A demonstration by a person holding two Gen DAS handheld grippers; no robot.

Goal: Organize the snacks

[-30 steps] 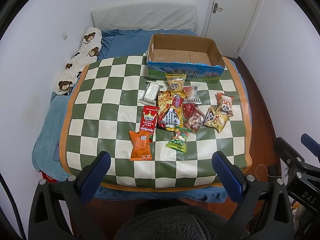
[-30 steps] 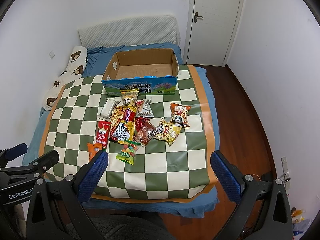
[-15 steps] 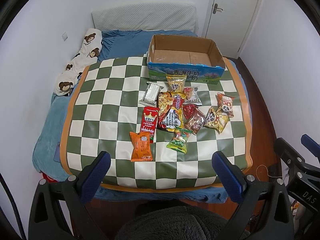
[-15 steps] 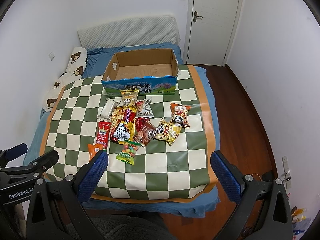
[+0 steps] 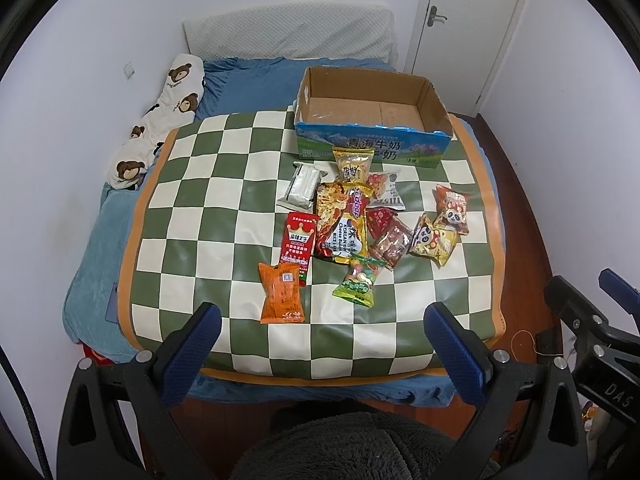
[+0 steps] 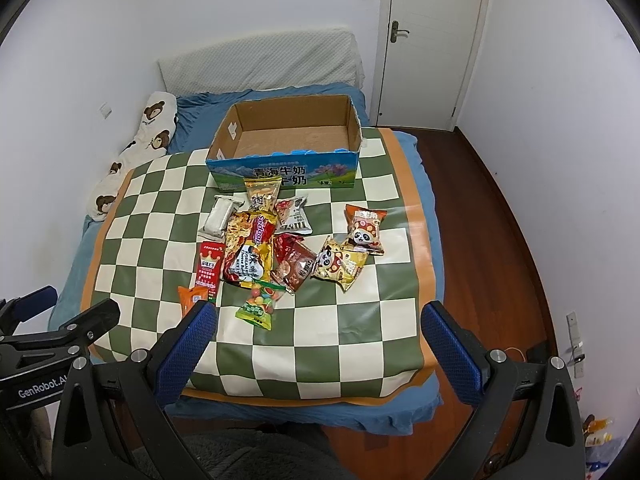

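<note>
Several snack packets lie on a green and white checkered mat (image 5: pixel 224 216) on a bed. Among them are an orange packet (image 5: pixel 281 298), a green candy bag (image 5: pixel 359 280), a large noodle packet (image 5: pixel 341 224) and two panda packets (image 5: pixel 434 240). An empty cardboard box (image 5: pixel 372 120) stands at the mat's far side and also shows in the right wrist view (image 6: pixel 290 144). My left gripper (image 5: pixel 320 328) is open and empty, held back above the mat's near edge. My right gripper (image 6: pixel 318 326) is open and empty too, near the green candy bag (image 6: pixel 260 304).
A bear-print pillow (image 5: pixel 160 120) lies along the left wall. A white door (image 6: pixel 432 36) is at the back right. Wooden floor (image 6: pixel 500 216) runs along the bed's right side. A dark fuzzy cushion (image 5: pixel 352 444) is below the grippers.
Both grippers have drifted very slightly; the scene shifts a little downward in both views. No snack has moved. Both grippers stay open.
</note>
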